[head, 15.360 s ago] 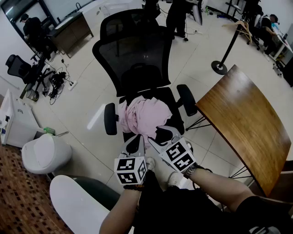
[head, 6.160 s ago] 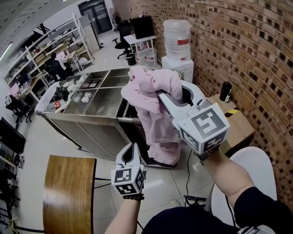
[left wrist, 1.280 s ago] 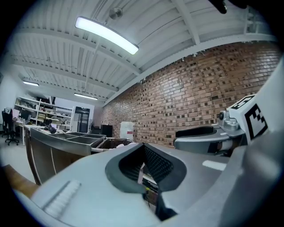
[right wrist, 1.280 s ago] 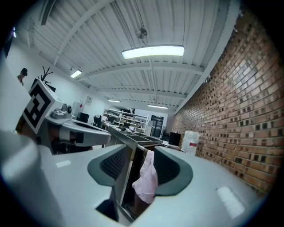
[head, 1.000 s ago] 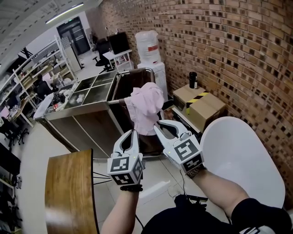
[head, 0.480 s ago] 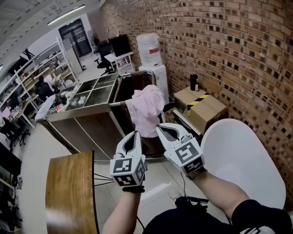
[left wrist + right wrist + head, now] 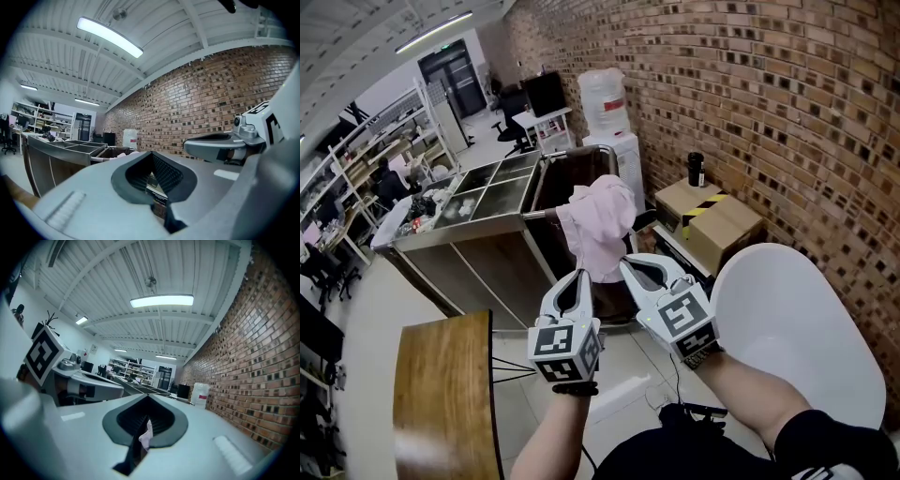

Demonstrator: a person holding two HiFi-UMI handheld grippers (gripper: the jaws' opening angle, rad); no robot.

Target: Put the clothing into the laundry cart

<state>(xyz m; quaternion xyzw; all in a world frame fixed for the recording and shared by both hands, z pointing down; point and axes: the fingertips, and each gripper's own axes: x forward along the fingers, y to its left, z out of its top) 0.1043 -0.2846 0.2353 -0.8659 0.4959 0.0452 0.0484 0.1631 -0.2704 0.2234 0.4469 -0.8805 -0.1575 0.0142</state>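
Clothing (image 7: 598,223) — pink — hangs on the laundry cart (image 7: 555,185) rim, just ahead of both tips; left gripper (image 7: 578,274) and right gripper (image 7: 624,262) jaws are closed together, empty.

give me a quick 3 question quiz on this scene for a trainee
1. What colour is the garment draped on the cart rim?
2. True or false: the right gripper has its jaws wide apart.
3. The water bottle stands: A in the cart; B beside the brick wall; C between a gripper's jaws.
Key: 1 pink; 2 false, they are shut; 3 B.
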